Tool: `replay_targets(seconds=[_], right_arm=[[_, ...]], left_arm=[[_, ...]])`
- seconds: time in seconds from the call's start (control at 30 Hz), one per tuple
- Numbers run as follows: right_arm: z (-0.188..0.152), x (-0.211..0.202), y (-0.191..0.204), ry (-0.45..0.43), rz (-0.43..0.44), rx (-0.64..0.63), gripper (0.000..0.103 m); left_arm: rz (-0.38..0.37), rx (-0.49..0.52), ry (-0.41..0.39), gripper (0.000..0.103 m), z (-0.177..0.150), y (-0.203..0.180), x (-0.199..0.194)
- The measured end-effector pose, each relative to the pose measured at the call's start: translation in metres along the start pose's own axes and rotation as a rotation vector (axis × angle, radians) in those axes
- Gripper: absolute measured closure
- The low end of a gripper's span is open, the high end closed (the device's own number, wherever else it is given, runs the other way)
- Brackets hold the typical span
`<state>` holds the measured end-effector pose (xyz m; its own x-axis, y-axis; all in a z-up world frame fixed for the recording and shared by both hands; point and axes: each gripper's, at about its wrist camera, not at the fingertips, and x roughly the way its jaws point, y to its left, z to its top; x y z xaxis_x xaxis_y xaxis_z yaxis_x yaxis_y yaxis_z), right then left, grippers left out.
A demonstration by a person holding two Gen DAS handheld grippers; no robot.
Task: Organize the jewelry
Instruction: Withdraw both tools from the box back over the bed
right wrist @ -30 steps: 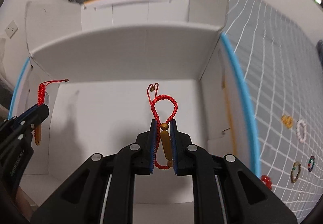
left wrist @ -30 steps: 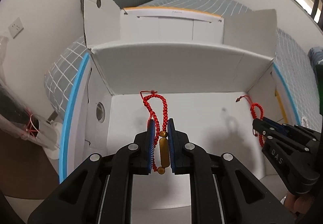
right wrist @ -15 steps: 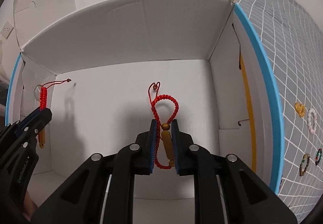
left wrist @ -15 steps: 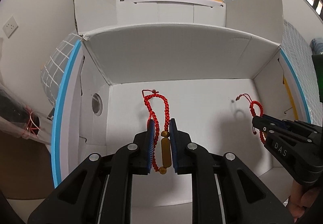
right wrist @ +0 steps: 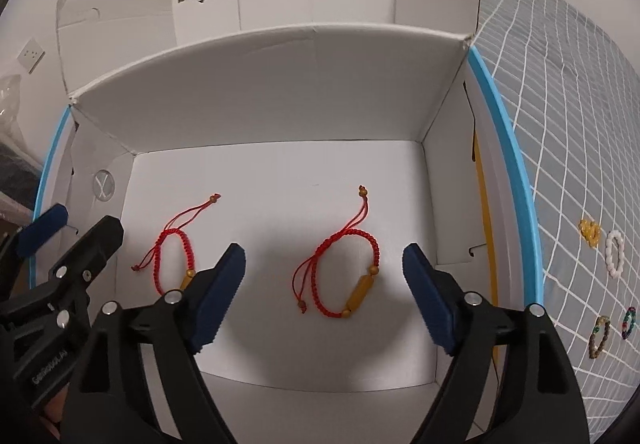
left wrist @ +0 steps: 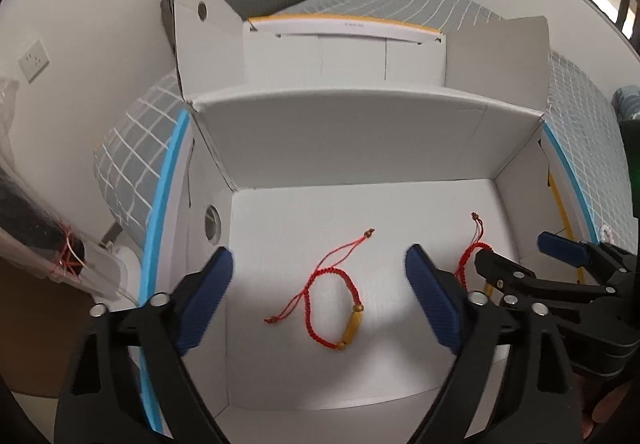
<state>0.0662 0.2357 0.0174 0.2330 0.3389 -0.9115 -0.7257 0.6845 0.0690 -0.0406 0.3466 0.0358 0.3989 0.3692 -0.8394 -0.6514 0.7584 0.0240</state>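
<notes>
Having just let go, we find ourselves at the end of a drop-off: both red braided bracelets lie flat on the floor of the white cardboard box (right wrist: 280, 84). The left hand-held gripper (left wrist: 320, 300) has just been opening, and its blue pads now stand wide apart with nothing pressed between them; the left bracelet (left wrist: 334, 308) lies loose on the box floor below the gap. The right hand-held gripper (right wrist: 324, 294) has likewise just been opening, its pads spread and clear of the right bracelet (right wrist: 344, 276), which rests on the box floor between and beyond the fingers. The two bracelets sit side by side, apart from each other, near the front half of the box, each with its amber tube bead toward us and its cord tails trailing away.

We judge this pair placed, and the task only partly done. On the checked bedspread (right wrist: 560, 124) outside the box's right wall, more pieces wait: a yellow one (right wrist: 590, 231), a white beaded ring (right wrist: 615, 252), a brownish beaded loop (right wrist: 599, 338) and a dark multicoloured loop (right wrist: 629, 322).

The next move, as we see it, calls for lifting both grippers straight out over the box walls without snagging the cords, then carrying the right one across to the bedspread and settling its pads around one small loop.
</notes>
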Motion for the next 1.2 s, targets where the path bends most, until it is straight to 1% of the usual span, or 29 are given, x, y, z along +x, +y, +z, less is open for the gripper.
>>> replay_targets(seconds=[0.1,0.17,0.23,0.33,0.5,0.6,0.7,0.8,0.93,1.07,1.13,1.2], right_arm=[[0.000,-0.005,-0.002,-0.018,-0.004,0.007,0.018],[0.000,-0.008,-0.004,-0.033,-0.003,0.017,0.011],[0.001,-0.012,-0.007,-0.050,-0.003,0.020,0.008],[0.000,-0.019,-0.009,-0.059,0.005,0.016,0.007],[-0.003,-0.031,-0.010,-0.082,-0.008,0.014,0.007],[-0.004,-0.040,-0.017,-0.098,-0.006,0.029,0.007],[-0.005,-0.048,-0.026,-0.122,-0.015,0.043,0.007],[-0.008,-0.060,-0.040,-0.164,-0.017,0.070,0.007],[-0.017,-0.083,-0.066,-0.246,-0.023,0.110,0.007],[-0.030,-0.105,-0.099,-0.317,-0.063,0.155,0.007],[-0.038,-0.114,-0.118,-0.345,-0.080,0.187,0.007],[-0.049,-0.125,-0.141,-0.377,-0.115,0.225,0.007]], left_arm=[[0.003,-0.009,-0.010,0.011,0.000,0.002,-0.002],[0.019,-0.007,-0.023,0.009,0.000,0.003,-0.005],[0.031,-0.007,-0.035,0.008,0.000,0.004,-0.009],[0.024,-0.016,-0.048,0.006,0.000,0.006,-0.014],[-0.021,-0.026,-0.049,0.005,0.001,0.007,-0.019],[-0.002,-0.034,-0.064,0.006,0.001,0.006,-0.024],[-0.031,-0.033,-0.075,0.006,0.001,0.000,-0.031],[-0.057,-0.023,-0.093,0.006,0.000,-0.010,-0.038],[-0.109,-0.008,-0.116,0.006,0.001,-0.030,-0.045],[-0.152,0.054,-0.144,0.006,-0.001,-0.069,-0.052],[-0.193,0.088,-0.155,0.006,-0.006,-0.089,-0.054],[-0.219,0.111,-0.144,0.006,-0.009,-0.105,-0.054]])
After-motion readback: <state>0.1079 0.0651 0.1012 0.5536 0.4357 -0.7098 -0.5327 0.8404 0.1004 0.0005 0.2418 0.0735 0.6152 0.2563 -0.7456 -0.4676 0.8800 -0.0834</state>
